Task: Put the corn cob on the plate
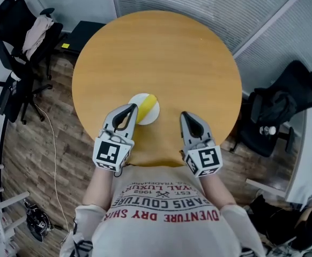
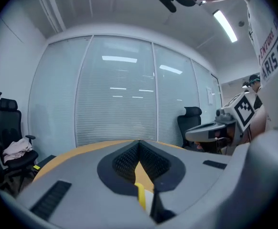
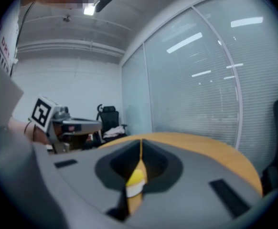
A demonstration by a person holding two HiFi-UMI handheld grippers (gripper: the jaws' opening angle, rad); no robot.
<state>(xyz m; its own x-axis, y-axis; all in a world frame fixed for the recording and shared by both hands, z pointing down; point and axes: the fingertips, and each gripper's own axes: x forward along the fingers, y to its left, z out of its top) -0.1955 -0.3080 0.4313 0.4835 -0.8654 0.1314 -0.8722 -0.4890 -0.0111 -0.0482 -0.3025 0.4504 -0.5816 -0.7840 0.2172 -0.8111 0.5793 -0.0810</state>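
Corn cob (image 1: 146, 105) on plate (image 1: 155, 113), half hidden behind closed left hand-held gripper (image 1: 131, 108), right hand-held gripper (image 1: 184, 114) closed

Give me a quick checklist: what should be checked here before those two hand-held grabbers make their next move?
1. Corn cob lying on the plate: ok.
2. Left gripper empty: ok, jaws shut together with nothing between them.
3. Right gripper empty: ok, jaws shut with nothing held.
4. Left gripper clear of the corn cob: cannot tell; from above it overlaps the plate's edge.
5. Plate sitting fully on the table: ok.
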